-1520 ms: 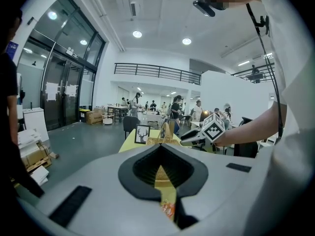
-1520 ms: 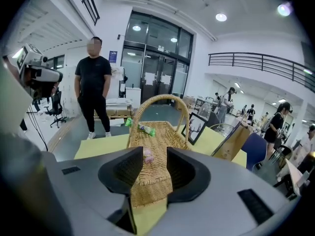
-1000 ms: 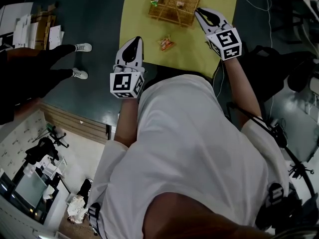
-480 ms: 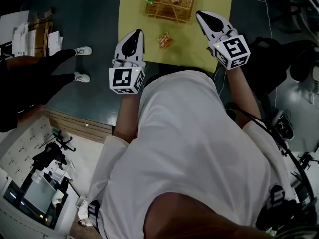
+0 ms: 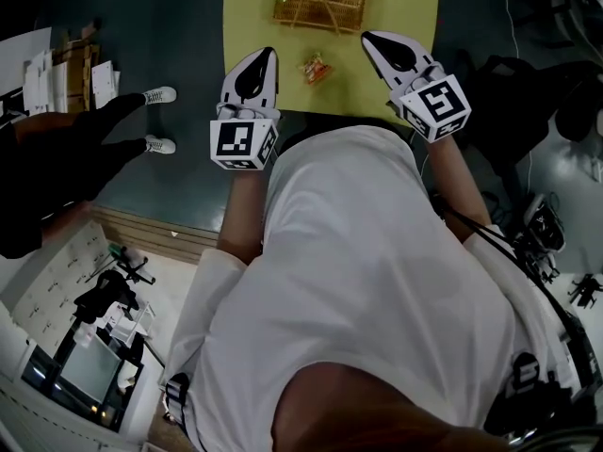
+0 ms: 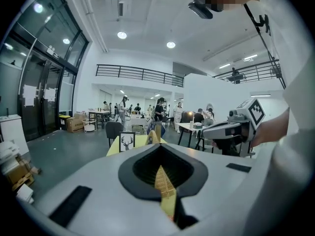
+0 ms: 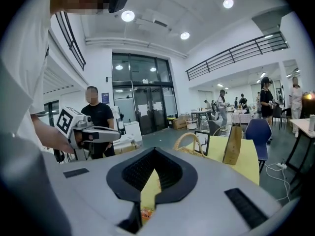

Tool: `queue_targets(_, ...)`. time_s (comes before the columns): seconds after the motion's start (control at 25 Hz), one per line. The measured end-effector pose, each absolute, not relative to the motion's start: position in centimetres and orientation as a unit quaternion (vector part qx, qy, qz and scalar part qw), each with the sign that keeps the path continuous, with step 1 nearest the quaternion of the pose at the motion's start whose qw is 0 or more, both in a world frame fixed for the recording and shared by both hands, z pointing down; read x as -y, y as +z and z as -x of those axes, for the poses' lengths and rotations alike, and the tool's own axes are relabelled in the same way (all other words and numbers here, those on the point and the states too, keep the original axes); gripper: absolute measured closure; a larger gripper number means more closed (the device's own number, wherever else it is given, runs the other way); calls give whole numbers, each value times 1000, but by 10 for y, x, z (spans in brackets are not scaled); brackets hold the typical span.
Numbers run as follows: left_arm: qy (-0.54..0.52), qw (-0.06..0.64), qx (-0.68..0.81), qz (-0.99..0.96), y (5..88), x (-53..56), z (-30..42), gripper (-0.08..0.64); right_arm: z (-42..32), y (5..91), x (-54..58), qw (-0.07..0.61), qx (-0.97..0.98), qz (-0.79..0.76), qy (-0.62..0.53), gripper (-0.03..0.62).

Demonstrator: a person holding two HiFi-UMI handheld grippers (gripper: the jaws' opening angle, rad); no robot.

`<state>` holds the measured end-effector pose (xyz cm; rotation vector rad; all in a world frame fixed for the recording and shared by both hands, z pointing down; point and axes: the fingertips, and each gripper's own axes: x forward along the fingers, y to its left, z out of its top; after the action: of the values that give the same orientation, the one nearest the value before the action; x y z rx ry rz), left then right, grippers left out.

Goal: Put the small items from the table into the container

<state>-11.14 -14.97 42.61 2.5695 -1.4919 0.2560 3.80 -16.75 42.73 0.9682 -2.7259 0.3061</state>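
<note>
- The yellow tabletop (image 5: 415, 73) carries a wicker basket (image 5: 311, 12) at its far end, with small items inside.
- The left hand-held gripper (image 5: 267, 55) has its jaws pressed together on nothing.
- The right hand-held gripper (image 5: 368, 38) is likewise closed and empty.
- An orange snack packet (image 5: 316, 68) lies on the tabletop between the two, just short of the basket.

Clad in a loose white top (image 5: 358, 281) with short, wide sleeves (image 5: 212, 285). Thin black cable (image 5: 490, 243) down the right side of it. Left gripper (image 5: 268, 54) and right gripper (image 5: 368, 38) alike: smooth white shell, black teardrop inset on top, cube (image 5: 243, 144) of black-and-white square markers at the rear. Fingers (image 6: 147, 163) black and ribbed inside.
</note>
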Motion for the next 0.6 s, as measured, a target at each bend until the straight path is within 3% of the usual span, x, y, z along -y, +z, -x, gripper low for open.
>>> queue_targets(0.36,100,76,489,-863,437,154,106,552,-40,430,164,113,928,-335,114,577)
queue_targets(0.6,160,101,448,-874,491,149,92,551,-41,437,154,118,928,-331,126,577)
